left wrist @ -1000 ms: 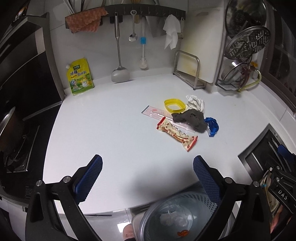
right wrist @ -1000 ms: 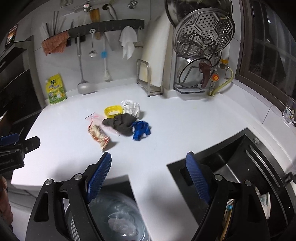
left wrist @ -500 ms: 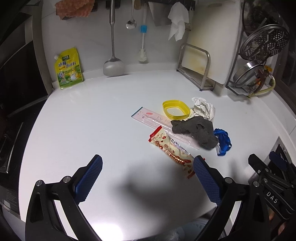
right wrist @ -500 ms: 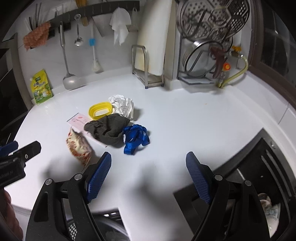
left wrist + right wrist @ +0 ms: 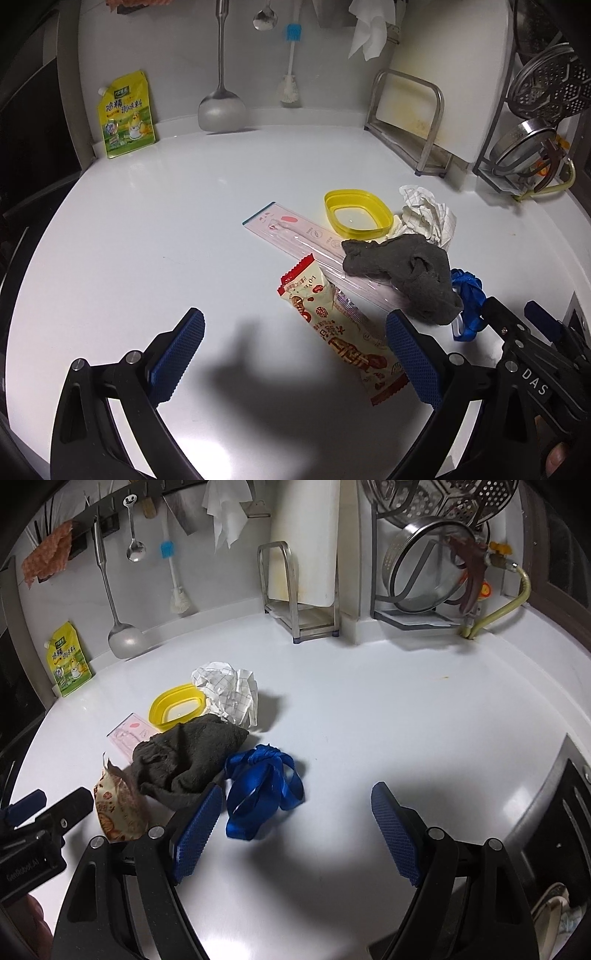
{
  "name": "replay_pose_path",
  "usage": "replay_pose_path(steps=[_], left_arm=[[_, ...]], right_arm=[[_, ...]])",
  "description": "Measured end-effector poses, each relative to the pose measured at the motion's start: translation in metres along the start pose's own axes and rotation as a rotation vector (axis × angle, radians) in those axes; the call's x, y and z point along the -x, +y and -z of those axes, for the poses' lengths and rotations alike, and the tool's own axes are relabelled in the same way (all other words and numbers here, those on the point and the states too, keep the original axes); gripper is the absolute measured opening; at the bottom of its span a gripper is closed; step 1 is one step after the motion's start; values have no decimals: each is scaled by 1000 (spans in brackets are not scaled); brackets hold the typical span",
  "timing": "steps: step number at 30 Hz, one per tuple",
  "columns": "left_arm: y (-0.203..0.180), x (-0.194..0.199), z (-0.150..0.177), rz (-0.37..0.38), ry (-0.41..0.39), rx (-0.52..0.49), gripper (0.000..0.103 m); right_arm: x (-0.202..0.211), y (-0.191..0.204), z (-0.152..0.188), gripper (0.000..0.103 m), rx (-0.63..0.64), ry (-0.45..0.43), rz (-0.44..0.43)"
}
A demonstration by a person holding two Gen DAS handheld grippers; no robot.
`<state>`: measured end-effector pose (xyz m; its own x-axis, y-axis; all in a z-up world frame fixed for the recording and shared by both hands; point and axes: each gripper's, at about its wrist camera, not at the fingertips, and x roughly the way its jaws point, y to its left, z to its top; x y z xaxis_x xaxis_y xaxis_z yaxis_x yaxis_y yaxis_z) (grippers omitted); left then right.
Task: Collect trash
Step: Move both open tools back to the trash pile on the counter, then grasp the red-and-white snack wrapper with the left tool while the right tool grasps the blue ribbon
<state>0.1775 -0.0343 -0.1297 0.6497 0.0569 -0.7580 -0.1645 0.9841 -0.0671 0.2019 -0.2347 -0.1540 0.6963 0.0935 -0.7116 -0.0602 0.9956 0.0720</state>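
We held the left gripper [image 5: 295,354] and right gripper [image 5: 297,834] spread wide, empty, over the trash mid-table [image 5: 147,240]: snack wrapper [image 5: 341,332], grey rag [image 5: 188,764], blue ribbon [image 5: 264,786]. All looked light and limp; we judged pinching the wrapper's middle easiest on the glossy kitchen surface.

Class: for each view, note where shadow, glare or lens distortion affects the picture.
Left wrist view: the left hand-held gripper shadows the white counter, and the fisheye bows the counter's edge. Right wrist view: a dark shadow beneath the right hand-held gripper, with corners vignetted black.
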Motion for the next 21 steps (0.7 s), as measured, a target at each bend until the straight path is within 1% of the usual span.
replay_pose_path(steps=[6,10,21], left_arm=[[-2,-9,1,8,14,6,97],[0,-17,2,10,36,23,97],[3,-29,3,7,57,51,96]], right_arm=[[-14,3,-1,79,19,27,-30],[-23,4,1,79,30,43,-29],[-28,3,0,79,28,52,-33]])
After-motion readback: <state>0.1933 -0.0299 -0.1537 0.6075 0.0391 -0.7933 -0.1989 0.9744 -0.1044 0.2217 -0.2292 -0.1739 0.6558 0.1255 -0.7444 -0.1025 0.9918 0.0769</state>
